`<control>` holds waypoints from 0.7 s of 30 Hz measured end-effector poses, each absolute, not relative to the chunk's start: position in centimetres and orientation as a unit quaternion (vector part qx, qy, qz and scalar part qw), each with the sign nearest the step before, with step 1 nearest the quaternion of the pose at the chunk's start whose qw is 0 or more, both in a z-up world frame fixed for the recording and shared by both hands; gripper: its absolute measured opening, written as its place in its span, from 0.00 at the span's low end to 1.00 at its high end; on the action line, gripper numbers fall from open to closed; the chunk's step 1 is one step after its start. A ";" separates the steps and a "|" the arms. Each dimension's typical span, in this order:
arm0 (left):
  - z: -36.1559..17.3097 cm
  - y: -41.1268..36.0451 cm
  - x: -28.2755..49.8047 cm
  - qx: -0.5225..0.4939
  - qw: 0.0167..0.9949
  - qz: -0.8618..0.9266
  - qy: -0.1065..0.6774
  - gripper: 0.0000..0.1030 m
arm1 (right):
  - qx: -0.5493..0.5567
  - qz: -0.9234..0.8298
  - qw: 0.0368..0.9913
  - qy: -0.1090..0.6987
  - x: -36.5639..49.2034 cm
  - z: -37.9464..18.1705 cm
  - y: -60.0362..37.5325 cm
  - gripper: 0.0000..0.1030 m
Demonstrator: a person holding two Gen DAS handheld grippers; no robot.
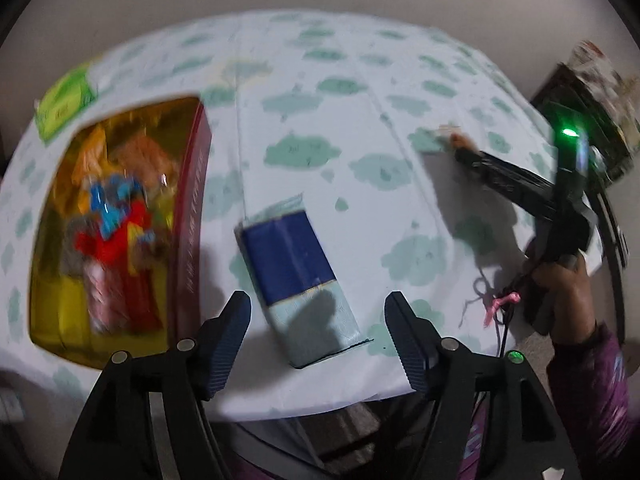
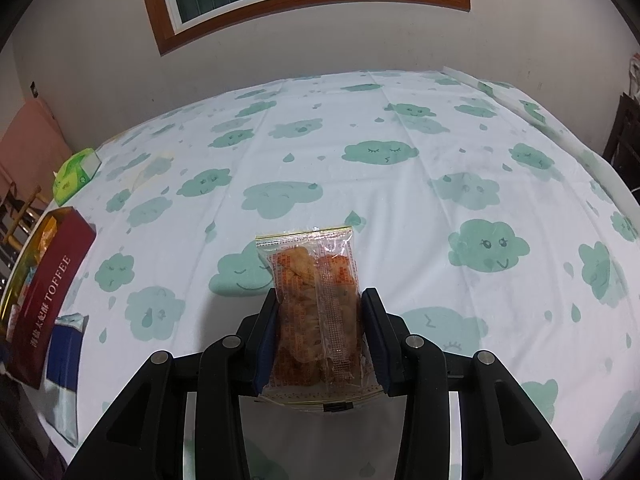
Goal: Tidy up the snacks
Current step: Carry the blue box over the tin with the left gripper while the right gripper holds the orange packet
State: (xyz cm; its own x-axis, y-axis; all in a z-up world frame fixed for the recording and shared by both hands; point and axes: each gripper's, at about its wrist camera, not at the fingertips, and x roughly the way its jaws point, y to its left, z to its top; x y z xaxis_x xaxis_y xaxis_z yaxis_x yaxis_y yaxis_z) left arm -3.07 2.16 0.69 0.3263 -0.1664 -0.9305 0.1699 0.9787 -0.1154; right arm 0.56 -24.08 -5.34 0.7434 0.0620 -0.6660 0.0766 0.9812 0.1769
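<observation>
Toffee box (image 1: 116,224) already holds several snacks. Left claw (image 1: 318,316) open, empty, over blue packet (image 1: 298,268); right claw (image 2: 320,320) grips cracker packet (image 2: 316,300), apparently still to box.

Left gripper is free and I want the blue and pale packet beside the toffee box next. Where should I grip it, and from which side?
Judging from the left wrist view, come from above and close across the narrow width of the blue and pale packet, around its middle. It lies flat and slanted on the tablecloth, so turn the left gripper until its open jaws straddle the long edges. The toffee box stands close, so approach carefully.
</observation>
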 end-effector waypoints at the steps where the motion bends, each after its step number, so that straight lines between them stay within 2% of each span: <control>1: -0.2 2.2 -2.5 -0.009 0.805 -0.085 0.587 0.64 | 0.099 -0.001 0.929 0.357 0.6 -5.3 -24.2 0.41; 7: -4.6 1.9 0.0 -0.035 0.765 -0.042 0.641 0.64 | 0.115 0.018 0.928 0.353 0.4 -5.4 -24.5 0.42; 8: -4.3 1.7 0.0 -0.036 0.775 -0.043 0.629 0.69 | 0.116 0.021 0.929 0.352 0.4 -5.4 -24.5 0.42; 10: -4.5 1.0 0.2 -0.026 0.778 -0.039 0.626 0.68 | 0.118 0.027 0.929 0.350 0.3 -5.3 -24.5 0.42; 11: -4.5 0.6 0.2 -0.014 0.782 -0.034 0.622 0.67 | 0.119 0.028 0.929 0.350 0.3 -5.3 -24.6 0.42; 12: -4.5 0.3 0.0 -0.004 0.787 -0.028 0.616 0.54 | 0.122 0.031 0.928 0.350 0.3 -5.4 -24.6 0.42; 13: -4.4 0.1 -0.2 0.007 0.795 -0.019 0.606 0.45 | 0.123 0.032 0.928 0.350 0.3 -5.4 -24.7 0.42; 18: -3.8 0.1 -1.6 -0.003 0.810 -0.064 0.583 0.45 | 0.126 0.034 0.928 0.350 0.3 -5.4 -24.8 0.42; 21: -1.6 -0.8 -3.7 0.032 0.841 -0.084 0.533 0.45 | 0.124 0.032 0.928 0.351 0.3 -5.4 -24.8 0.42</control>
